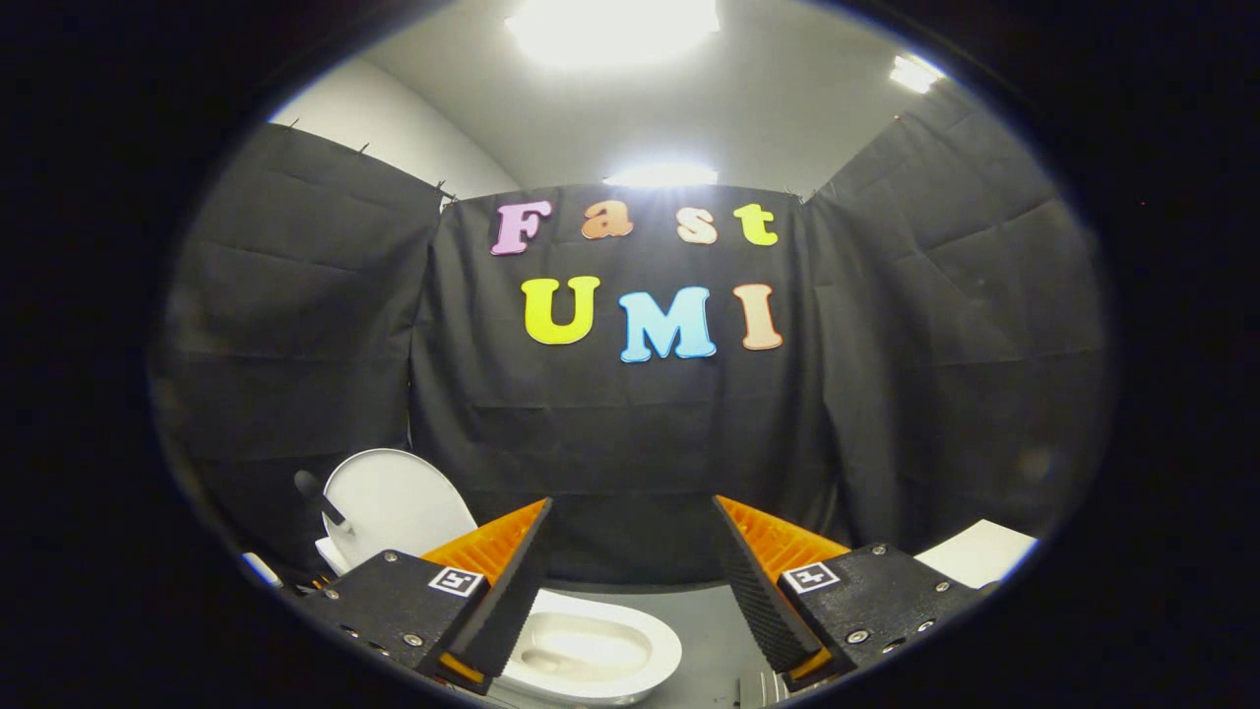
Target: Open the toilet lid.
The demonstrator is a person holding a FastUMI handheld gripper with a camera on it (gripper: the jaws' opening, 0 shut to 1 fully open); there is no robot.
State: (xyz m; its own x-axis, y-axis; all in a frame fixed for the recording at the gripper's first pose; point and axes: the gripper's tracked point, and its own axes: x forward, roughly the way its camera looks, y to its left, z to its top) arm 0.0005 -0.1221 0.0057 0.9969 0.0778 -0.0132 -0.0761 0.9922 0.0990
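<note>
At the lower left of the frame, the toilet lid (394, 502) stands raised and upright behind the open toilet bowl (591, 650). The gripper (630, 532) hangs above the bowl, fingers spread wide and holding nothing, pointing toward the booth's black cloth wall (640, 433).

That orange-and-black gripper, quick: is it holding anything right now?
Gripper: open, fingers spread apart, holding nothing; the white toilet lid stands raised beyond them.
</note>
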